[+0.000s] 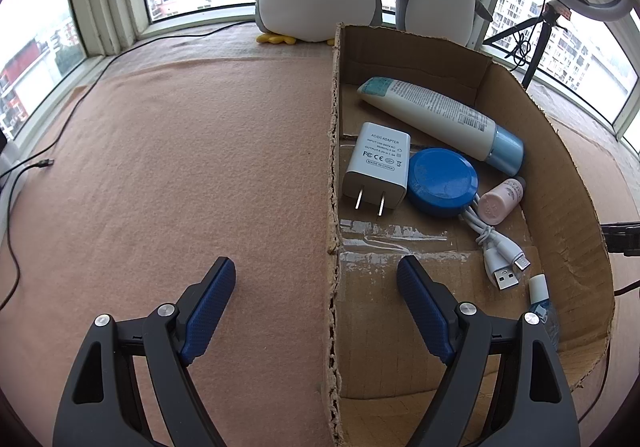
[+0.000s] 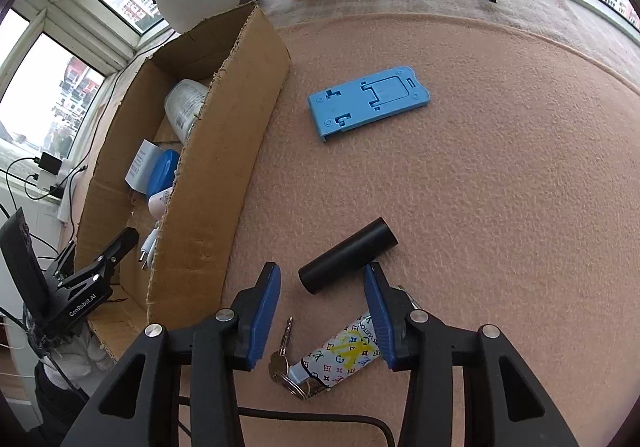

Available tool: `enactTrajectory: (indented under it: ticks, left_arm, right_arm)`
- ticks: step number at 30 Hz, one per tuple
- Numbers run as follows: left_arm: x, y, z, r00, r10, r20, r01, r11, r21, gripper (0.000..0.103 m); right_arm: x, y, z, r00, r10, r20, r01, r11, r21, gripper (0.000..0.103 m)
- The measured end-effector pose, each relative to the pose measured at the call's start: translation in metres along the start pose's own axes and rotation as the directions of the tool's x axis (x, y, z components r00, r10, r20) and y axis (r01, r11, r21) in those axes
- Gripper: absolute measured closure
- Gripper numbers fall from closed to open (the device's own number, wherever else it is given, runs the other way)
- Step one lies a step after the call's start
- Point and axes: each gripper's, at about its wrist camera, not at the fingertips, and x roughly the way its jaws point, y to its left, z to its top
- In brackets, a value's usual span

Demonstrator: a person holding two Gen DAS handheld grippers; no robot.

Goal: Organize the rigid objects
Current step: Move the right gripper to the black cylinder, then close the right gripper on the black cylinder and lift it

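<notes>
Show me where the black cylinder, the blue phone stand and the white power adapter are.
black cylinder (image 2: 347, 261): right wrist view, middle of its side.
blue phone stand (image 2: 370, 101): right wrist view, centre of its flat face.
white power adapter (image 1: 377, 166): left wrist view, on its printed face.

Surface: pink felt mat (image 2: 480, 187) | on it: cardboard box (image 2: 224, 167), blue stand (image 2: 370, 101) (flat), black cylinder (image 2: 348, 261), patterned case (image 2: 344, 353), probably keys (image 2: 286, 363)

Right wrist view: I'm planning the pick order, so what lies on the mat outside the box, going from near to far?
Keys with patterned key case → black cylinder → blue phone stand.
</notes>
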Motion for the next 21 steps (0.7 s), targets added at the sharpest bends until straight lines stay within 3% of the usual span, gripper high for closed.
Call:
enactTrajectory:
  ticks: [16,21]
  left_arm:
    - [0.0,-0.001,0.001,1.0,-0.004,-0.001,0.004,1.0,-0.003,0.019]
    - [0.0,-0.001,0.001,1.0,-0.006,-0.001,0.006,1.0,-0.005,0.019]
  right_arm:
    - [0.009,0.011,0.026,0.994,-0.103,0.016,0.104,0.993,-0.062,0.072]
    - [0.012,0.018,0.031,0.983,-0.18,0.02,0.181,0.974,-0.138,0.08]
